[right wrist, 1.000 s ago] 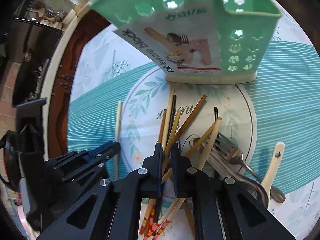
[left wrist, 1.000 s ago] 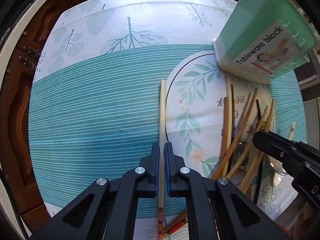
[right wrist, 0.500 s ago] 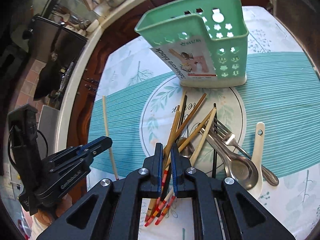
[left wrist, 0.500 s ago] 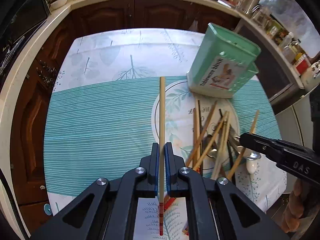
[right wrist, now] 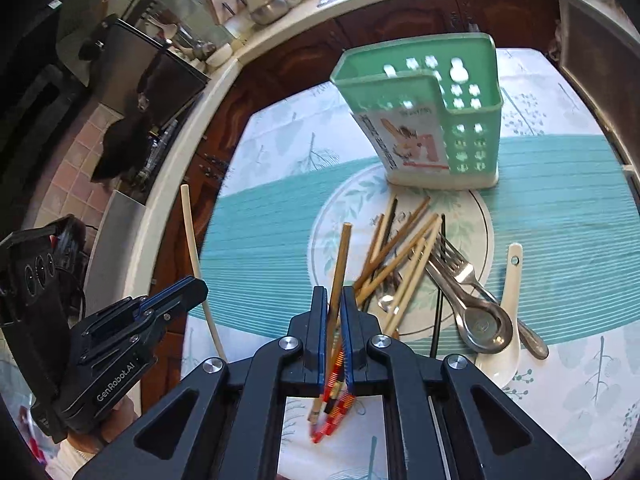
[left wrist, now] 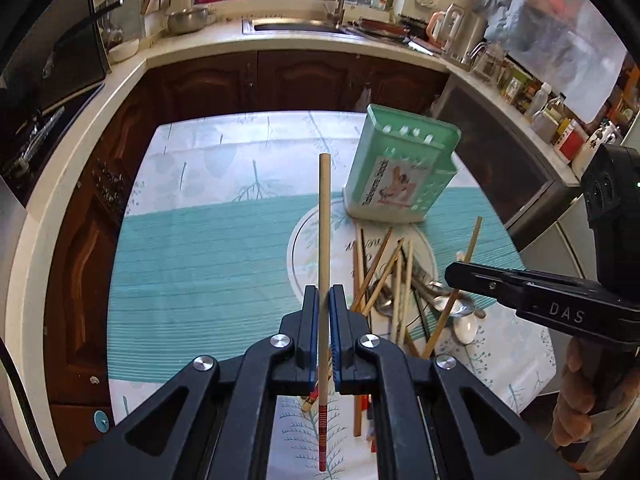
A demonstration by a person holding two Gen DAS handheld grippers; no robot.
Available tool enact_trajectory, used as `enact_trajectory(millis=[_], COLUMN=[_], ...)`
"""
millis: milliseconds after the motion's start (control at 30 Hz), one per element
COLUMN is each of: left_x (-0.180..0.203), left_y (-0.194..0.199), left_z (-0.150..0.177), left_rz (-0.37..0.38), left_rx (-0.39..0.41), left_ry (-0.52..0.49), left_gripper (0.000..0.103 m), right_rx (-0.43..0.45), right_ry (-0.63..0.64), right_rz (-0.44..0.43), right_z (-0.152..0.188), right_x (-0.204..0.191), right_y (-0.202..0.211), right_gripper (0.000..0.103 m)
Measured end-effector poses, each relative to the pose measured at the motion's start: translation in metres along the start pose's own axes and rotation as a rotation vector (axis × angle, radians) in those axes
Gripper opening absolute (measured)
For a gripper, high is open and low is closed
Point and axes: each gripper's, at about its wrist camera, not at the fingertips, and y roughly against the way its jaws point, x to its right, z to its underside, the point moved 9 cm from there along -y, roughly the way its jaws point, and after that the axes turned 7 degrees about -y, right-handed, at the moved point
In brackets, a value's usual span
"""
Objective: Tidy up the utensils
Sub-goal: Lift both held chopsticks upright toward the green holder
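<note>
My left gripper (left wrist: 324,300) is shut on a pale chopstick (left wrist: 325,216) with a red-striped end, held in the air above the teal tablecloth (left wrist: 208,264). My right gripper (right wrist: 334,300) is shut on a brown chopstick (right wrist: 342,256), also raised. In the right wrist view the left gripper (right wrist: 188,288) and its pale chopstick (right wrist: 191,236) are at the left. A green utensil holder (right wrist: 424,116) stands upright at the back of the table. In front of it lies a pile of chopsticks (right wrist: 404,252), forks (right wrist: 456,268), a metal spoon (right wrist: 484,324) and a white spoon (right wrist: 510,312).
The small table is bordered by dark wooden cabinets (left wrist: 304,80) under a pale counter with a sink (left wrist: 296,26). Bottles and jars (left wrist: 552,116) line the counter at the right. A person's hand (left wrist: 576,408) grips the right tool.
Both grippers have risen away from the table, each carrying its chopstick. The right one's brown chopstick has left the pile. The holder and cloth look smaller, and the kitchen counter has come into view.
</note>
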Motion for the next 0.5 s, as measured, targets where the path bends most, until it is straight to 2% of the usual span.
enact_trajectory(millis=[233,333,433,500], left_x=[0.022,0.031,0.041,0.046], left_y=[0.032,0.039,0.035,0.023], left_z=[-0.064,-0.100,-0.131,-0.143], left_rz=[-0.030,-0.047,-0.078,-0.082], left_rx=[0.113,0.174,0.218,0.206], left_ry=[-0.066,-0.078,-0.096,-0.095], left_gripper=[0.003,0.003,0.003,0.003], right_rx=[0.138,0.227,0.311,0.346], right_ry=[0.021,0.019,0.021,0.031], right_rz=[-0.008,0.005,0.028,0.055], right_z=[-0.047,-0.080,-0.111,-0.127], right_x=[-0.019,-0.023,-0.028,-0.028], right_y=[0.062,0.094,0.123,0.136], right_gripper=[0.006,0.006,0.006,0.006])
